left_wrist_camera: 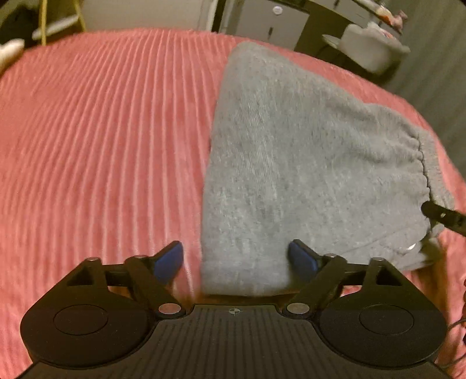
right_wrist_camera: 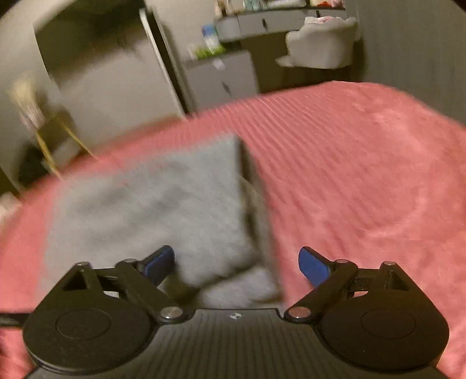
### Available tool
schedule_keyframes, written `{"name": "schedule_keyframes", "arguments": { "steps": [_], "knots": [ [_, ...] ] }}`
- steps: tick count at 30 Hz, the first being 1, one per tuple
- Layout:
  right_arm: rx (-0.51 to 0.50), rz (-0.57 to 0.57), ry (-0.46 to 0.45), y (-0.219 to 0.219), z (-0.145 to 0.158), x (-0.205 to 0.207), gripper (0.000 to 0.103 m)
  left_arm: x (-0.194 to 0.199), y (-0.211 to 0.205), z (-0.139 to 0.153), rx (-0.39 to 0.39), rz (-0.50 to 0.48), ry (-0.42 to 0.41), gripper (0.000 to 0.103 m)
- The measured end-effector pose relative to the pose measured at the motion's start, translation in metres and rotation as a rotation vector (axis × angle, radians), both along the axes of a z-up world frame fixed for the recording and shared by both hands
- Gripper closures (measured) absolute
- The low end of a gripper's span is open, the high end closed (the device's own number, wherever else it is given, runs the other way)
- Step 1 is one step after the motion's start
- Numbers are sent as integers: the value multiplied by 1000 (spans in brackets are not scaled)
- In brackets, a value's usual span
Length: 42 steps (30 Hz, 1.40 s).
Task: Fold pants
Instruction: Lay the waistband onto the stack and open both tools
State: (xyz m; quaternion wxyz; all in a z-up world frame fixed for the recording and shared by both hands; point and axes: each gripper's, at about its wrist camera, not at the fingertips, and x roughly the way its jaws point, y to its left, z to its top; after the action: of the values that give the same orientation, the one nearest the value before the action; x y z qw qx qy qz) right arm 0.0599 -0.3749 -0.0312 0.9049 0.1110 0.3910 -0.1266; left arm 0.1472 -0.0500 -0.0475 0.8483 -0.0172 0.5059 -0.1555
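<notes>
Grey sweatpants [left_wrist_camera: 305, 163] lie folded on the pink ribbed bedspread [left_wrist_camera: 102, 145], their gathered waistband toward the right edge of the left wrist view. My left gripper [left_wrist_camera: 236, 259] stands open over the near left corner of the pants, its blue pads clear of the cloth. At that view's right edge a black finger of the other gripper [left_wrist_camera: 442, 214] reaches the waistband. In the blurred right wrist view the folded pants [right_wrist_camera: 151, 204] lie left of centre, and my right gripper [right_wrist_camera: 237, 265] is open above their near right corner, nothing pinched.
The bedspread [right_wrist_camera: 364, 175] stretches wide on both sides of the pants. Beyond the bed stand a white cabinet [right_wrist_camera: 221, 75], a pale armchair [right_wrist_camera: 320, 43], a door [right_wrist_camera: 116, 78] and a yellow-legged stand [left_wrist_camera: 43, 20].
</notes>
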Motion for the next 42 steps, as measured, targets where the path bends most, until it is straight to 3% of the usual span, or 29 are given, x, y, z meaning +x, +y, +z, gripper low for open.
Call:
{"name": "schedule_keyframes", "arguments": {
  "steps": [2,7,13,17,20,24,28,32,39,42],
  "knots": [
    [-40,14,-5,7,-2,-5,5,0,-1,5,25,-16,0,14],
    [50,-53,62,4,-6,3,5,3,-2,5,14,9,21,14],
    [-55,2,91,13,-8,6,4,-1,-2,2,45,34,1,3],
    [-99,9,80,21,-6,3,4,-7,3,5,45,91,5,2],
    [-142,14,78,30,2,-6,4,-17,12,9,44,99,32,1],
    [-184,-32,109,43,18,-22,4,-42,25,13,128,102,44,2],
    [-214,-39,208,66,24,-41,4,-78,39,21,73,127,26,2],
    [-117,-39,135,88,30,-87,4,-110,47,26,-9,156,30,2],
    [-98,-87,-31,122,36,-151,4,-141,38,30,33,158,-4,2],
    [-84,-69,-14,131,34,-162,4,-154,38,43,34,139,-55,2]
  ]
}}
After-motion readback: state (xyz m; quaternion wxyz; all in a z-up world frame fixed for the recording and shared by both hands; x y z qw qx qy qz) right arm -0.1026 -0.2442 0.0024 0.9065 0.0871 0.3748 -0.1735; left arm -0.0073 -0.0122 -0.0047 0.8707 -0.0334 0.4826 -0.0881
